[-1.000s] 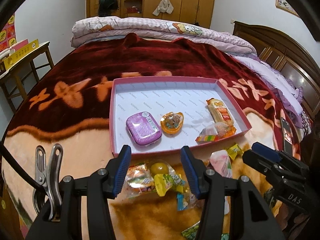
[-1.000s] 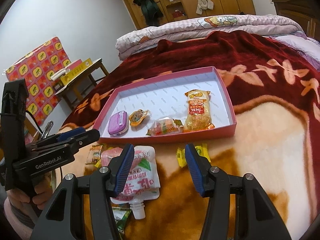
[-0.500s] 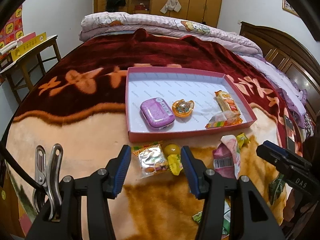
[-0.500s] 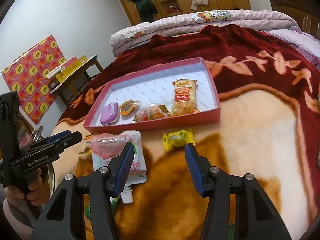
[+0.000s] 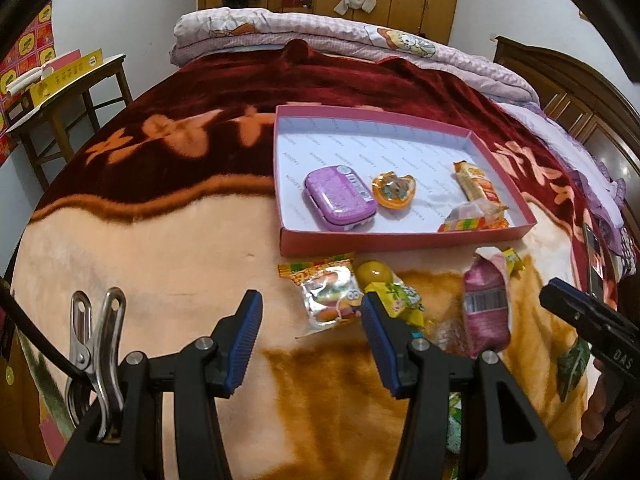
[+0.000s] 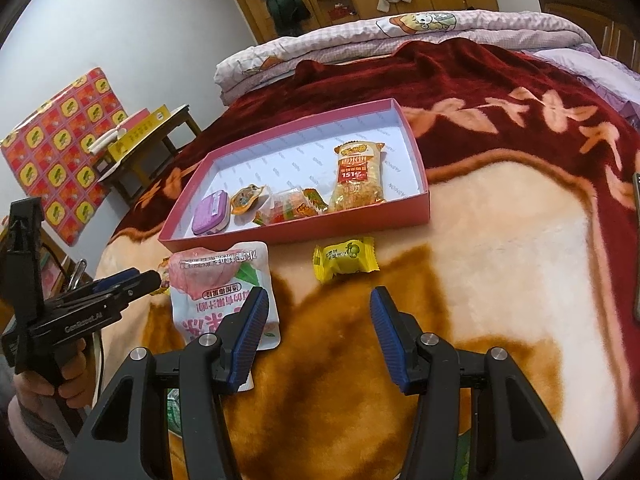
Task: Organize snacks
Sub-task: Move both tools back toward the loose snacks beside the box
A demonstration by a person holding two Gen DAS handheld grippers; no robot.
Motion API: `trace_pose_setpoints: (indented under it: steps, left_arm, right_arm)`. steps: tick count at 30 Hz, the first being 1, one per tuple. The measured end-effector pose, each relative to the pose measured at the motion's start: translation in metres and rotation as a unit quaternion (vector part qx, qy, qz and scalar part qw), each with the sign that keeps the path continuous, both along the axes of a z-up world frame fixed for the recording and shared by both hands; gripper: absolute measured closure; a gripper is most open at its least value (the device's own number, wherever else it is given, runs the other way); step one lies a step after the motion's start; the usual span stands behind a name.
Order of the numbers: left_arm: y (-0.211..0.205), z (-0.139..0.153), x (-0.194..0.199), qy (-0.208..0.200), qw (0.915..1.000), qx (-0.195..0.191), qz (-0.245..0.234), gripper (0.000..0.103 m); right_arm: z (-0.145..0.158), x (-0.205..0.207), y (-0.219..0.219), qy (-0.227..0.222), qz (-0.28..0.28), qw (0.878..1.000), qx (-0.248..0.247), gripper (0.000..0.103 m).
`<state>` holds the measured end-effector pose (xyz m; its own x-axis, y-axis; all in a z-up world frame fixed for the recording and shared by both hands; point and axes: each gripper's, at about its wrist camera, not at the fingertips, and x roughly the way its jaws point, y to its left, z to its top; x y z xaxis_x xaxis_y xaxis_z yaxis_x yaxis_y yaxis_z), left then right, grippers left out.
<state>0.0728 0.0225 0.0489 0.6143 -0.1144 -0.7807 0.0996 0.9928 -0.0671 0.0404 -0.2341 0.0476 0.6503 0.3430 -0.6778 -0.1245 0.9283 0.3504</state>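
Tongs gape wide and empty on both sides: the left tongs [image 5: 312, 338] hover over the blanket [image 5: 160, 248], a silver snack packet [image 5: 330, 294] at their 1 o'clock; the right tongs [image 6: 316, 334] have a yellow candy [image 6: 345, 258] at 12 o'clock and a white pouch [image 6: 222, 286] at 10. Beyond, the pink tray [image 6: 304, 228] holds a purple tin [image 6: 211, 213] and three wrapped snacks.

The orange-and-red crinkly snack packet [image 6: 359, 178] in the pink cardboard tray [image 6: 416, 212] bears "151". The black left claw's [image 6: 154, 279] side reads "GenRobot.AI"; the black right claw's [image 5: 560, 292] body shows "DAS". Pouch print is too unclear to read.
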Motion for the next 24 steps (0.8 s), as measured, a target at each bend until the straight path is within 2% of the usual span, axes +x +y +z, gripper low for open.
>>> trace_pose_setpoints:
  steps: [9,19,24]
  left_arm:
    - [-0.003,-0.012,0.013,0.015,0.9998,-0.013,0.003,0.049]
    - [-0.006,-0.019,0.019,0.013,0.9996,-0.024,0.002,0.049]
    - [-0.004,-0.019,0.017,0.011,0.9987,-0.049,-0.008,0.065]
  right_arm:
    - [-0.006,0.002,0.0,0.008,-0.001,1.0,0.003,0.049]
    - [-0.01,0.006,0.0,0.014,-0.001,1.0,0.004,0.049]
    - [-0.012,0.009,0.0,0.017,-0.002,1.0,0.004,0.049]
